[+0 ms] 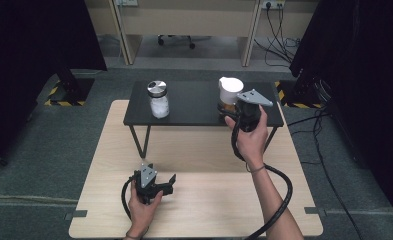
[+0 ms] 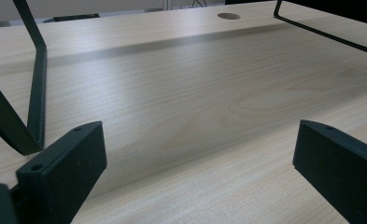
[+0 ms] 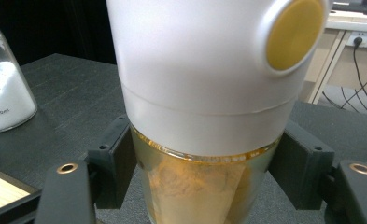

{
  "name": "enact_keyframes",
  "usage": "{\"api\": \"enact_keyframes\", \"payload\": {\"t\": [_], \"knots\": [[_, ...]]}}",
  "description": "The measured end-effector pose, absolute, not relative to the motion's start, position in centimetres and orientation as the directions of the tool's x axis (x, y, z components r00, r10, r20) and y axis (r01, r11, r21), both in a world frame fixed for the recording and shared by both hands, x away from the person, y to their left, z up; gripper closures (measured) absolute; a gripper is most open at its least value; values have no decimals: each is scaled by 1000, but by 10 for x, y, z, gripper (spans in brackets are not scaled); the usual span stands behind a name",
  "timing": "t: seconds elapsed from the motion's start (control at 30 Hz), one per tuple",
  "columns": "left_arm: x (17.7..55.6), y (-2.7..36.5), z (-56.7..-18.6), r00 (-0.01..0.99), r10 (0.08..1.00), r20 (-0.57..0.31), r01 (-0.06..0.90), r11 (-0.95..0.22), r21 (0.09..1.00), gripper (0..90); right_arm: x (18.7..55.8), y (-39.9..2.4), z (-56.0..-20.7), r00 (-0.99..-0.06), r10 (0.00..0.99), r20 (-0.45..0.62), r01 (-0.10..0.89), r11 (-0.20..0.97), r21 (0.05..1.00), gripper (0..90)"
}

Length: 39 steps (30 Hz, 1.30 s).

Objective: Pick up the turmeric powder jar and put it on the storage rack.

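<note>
Left gripper (image 1: pixel 170 181): nearest the person, low over the light wooden table (image 1: pixel 204 160), held in the left hand (image 1: pixel 143 210); its jaws stand wide apart with nothing between them, and in the left gripper view bare wood lies between the two black jaws (image 2: pixel 195 154).
Wooden table: pale grain, a round hole (image 2: pixel 229 16) near its far edge in the left gripper view.
Shelf legs: black metal legs (image 1: pixel 143 142) of the raised shelf stand on the wood, just ahead of the left gripper.
Right hand (image 1: pixel 251 137): reaches forward to the right part of the black shelf (image 1: pixel 194 105), carrying the right gripper (image 1: pixel 230 111).
Right gripper: clamped on the glass base of the jar with the white cap (image 3: pixel 204 177), one jaw at each side.
Jar with the white cap (image 1: pixel 229 95): upright on the shelf's right part; tan powder inside, a yellow round button (image 3: pixel 294 33) on the cap.
Salt jar (image 1: pixel 158 99): upright on the shelf's left part, well apart from the held jar; silver lid, white grains inside.
Floor: grey carpet beyond, with cables at the right.
</note>
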<state>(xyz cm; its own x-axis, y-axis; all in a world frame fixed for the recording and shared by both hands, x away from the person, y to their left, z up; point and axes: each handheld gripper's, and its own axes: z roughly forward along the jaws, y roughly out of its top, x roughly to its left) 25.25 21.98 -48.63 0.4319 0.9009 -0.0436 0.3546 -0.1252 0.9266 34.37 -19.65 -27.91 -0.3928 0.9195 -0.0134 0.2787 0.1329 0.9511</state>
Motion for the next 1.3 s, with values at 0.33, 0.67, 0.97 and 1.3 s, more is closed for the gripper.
{"api": "enact_keyframes", "payload": {"t": [0.33,0.67,0.97,1.3], "knots": [[252,220,-487,431,901,-46,354,-122,927,21,344,-197,-281,-390,921,-6,274,123,954,305],[252,220,-486,431,901,-44,354,-124,927,21,344,-198,-282,-393,920,-5,274,122,954,305],[252,219,-486,431,901,-44,354,-124,927,21,344,-198,-282,-393,919,-6,272,123,954,304],[253,219,-486,431,901,-45,354,-123,927,21,343,-197,-283,-392,920,-14,265,128,956,298]]}}
